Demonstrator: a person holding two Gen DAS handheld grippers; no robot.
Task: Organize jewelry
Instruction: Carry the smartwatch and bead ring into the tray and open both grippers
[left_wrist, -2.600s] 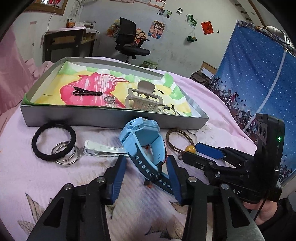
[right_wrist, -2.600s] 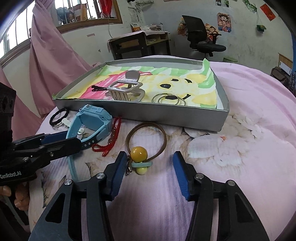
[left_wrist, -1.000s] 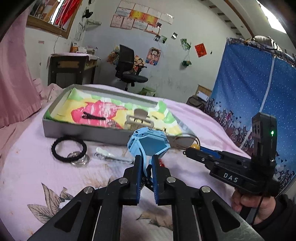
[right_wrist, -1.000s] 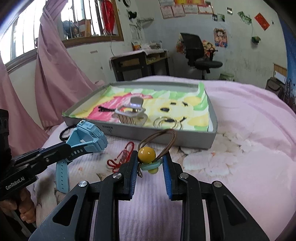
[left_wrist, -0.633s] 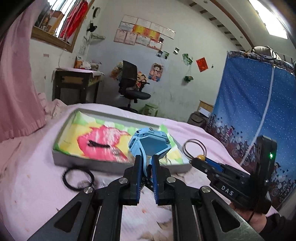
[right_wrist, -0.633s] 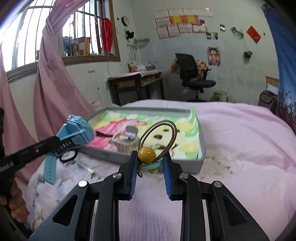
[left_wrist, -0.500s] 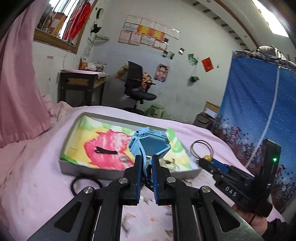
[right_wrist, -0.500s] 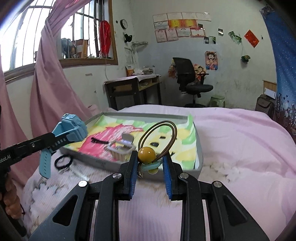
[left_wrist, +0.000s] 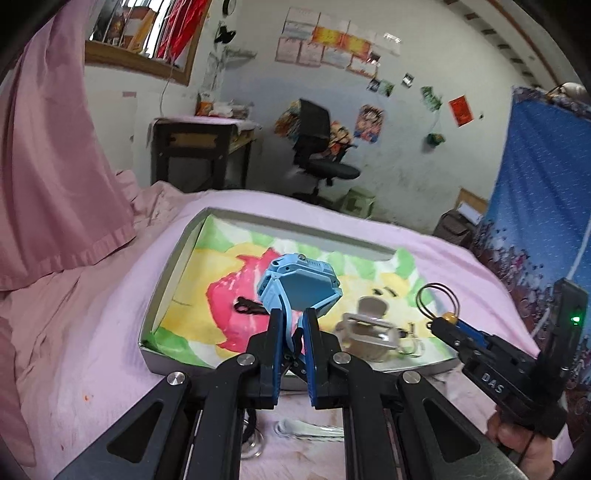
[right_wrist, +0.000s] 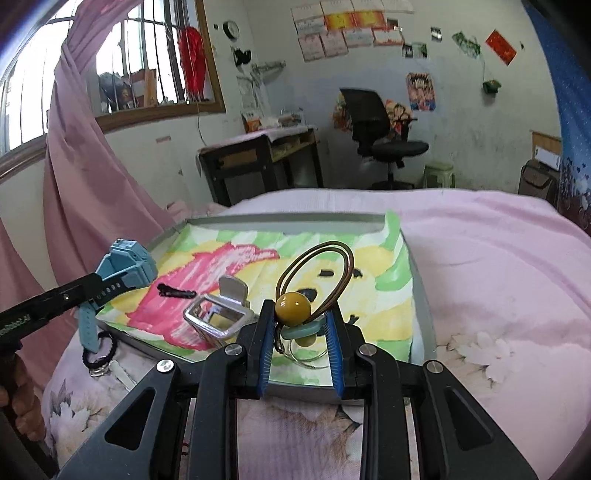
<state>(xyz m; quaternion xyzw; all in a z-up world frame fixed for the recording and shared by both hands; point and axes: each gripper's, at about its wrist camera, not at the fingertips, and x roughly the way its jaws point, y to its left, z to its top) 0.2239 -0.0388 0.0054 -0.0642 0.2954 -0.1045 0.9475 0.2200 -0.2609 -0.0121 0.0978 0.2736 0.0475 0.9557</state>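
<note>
My left gripper (left_wrist: 294, 325) is shut on the strap of a light blue watch (left_wrist: 301, 286) and holds it in the air over the near edge of the grey tray (left_wrist: 173, 362). My right gripper (right_wrist: 300, 325) is shut on a brown hair tie with a yellow ball (right_wrist: 293, 305), held above the tray's near right part (right_wrist: 424, 295). The watch also shows in the right wrist view (right_wrist: 125, 267). In the tray lie a silver claw clip (right_wrist: 218, 315), a black hair clip (right_wrist: 176, 290) and thin silver rings (right_wrist: 310, 358).
The tray is lined with a green, yellow and pink cartoon sheet (right_wrist: 384, 302) and sits on a pink bedspread (right_wrist: 498, 295). A black hair tie with silver rings (right_wrist: 99, 350) and a white clip (left_wrist: 306, 430) lie in front of the tray. A desk (right_wrist: 258, 162) and office chair (right_wrist: 384, 136) stand behind.
Both grippers closed on their items, lifted them off the bedspread and carried them forward over the tray. In the last half second both moved closer to the tray.
</note>
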